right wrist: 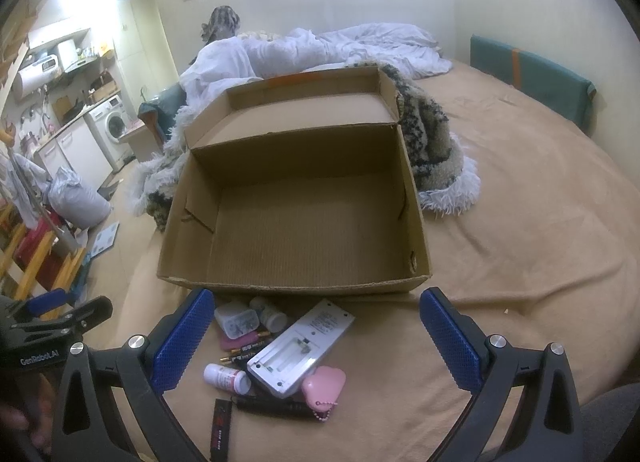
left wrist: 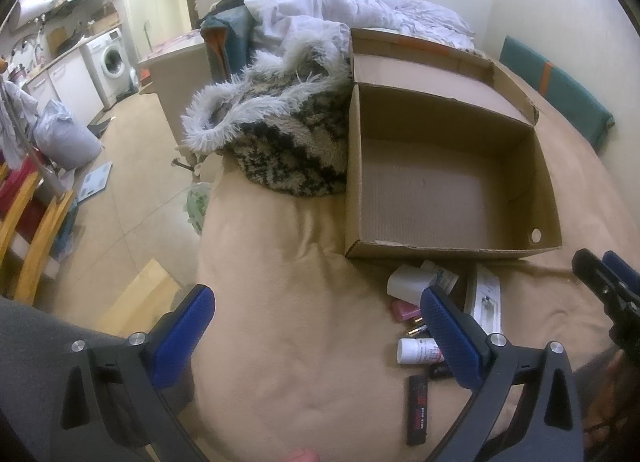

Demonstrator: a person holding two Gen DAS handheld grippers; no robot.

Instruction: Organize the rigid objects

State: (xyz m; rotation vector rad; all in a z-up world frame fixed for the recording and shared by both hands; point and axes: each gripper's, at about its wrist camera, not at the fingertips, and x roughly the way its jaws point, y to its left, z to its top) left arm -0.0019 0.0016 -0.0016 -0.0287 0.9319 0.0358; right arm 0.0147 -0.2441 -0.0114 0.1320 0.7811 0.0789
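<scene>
An open cardboard box [right wrist: 296, 290] stands empty on the tan bed; it also shows in the left wrist view [left wrist: 452, 252]. In front of it lies a pile of small items: a white remote lying face down [right wrist: 300, 346], a pink heart-shaped case [right wrist: 324, 382], a white pill bottle [right wrist: 226, 378], a clear small box [right wrist: 236, 320], a black stick [right wrist: 220, 428] and some batteries [right wrist: 244, 350]. My right gripper [right wrist: 316, 326] is open above the pile. My left gripper [left wrist: 318, 326] is open, left of the pile, with the white bottle [left wrist: 416, 350] by its right finger.
A shaggy patterned blanket [left wrist: 288, 141] and white bedding [right wrist: 320, 49] lie behind the box. A teal cushion [right wrist: 532, 77] leans on the wall at right. The bed's left edge drops to a floor with chairs [left wrist: 36, 213], a bag and a kitchen beyond.
</scene>
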